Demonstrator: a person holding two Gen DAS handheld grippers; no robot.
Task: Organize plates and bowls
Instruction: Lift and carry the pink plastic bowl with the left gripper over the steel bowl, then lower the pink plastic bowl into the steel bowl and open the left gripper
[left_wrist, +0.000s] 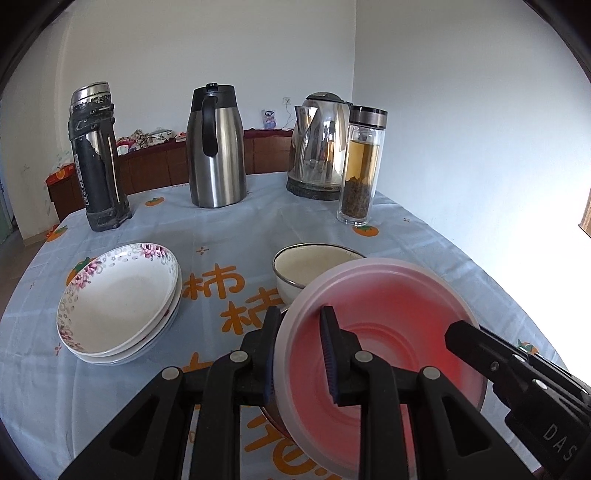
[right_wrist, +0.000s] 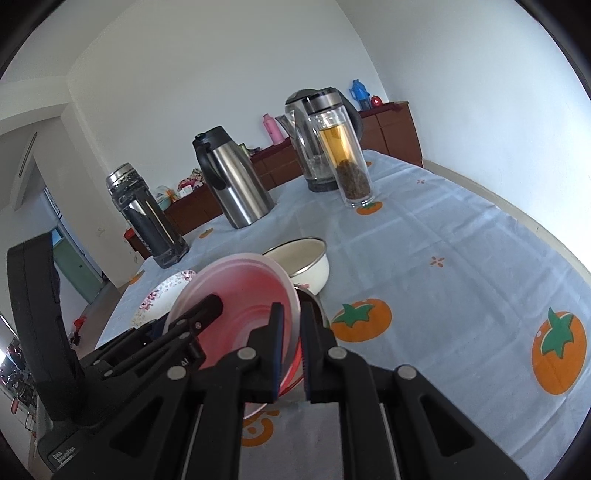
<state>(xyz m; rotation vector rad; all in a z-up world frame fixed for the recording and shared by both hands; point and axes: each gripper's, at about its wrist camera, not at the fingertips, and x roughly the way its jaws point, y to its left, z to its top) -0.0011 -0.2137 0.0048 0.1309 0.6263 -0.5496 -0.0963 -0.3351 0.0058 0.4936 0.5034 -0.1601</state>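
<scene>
Pink bowl (left_wrist: 384, 332) gripped by both tools, floral plates (left_wrist: 118, 299) (clear leftward only)

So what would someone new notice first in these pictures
First the pink plastic bowl up front, tilted, its rim pinched on opposite sides by the left hand-held gripper and the right hand-held gripper. Next the stack of floral plates to its left, then the tea bottle at the back.

Hidden mostly behind the pink bowl (right_wrist: 240, 291): a dark metal rim (right_wrist: 314, 302), perhaps another bowl. Covered partly too: cream bowl (left_wrist: 314, 266). Cut off below: pink bowl's near edge.
</scene>
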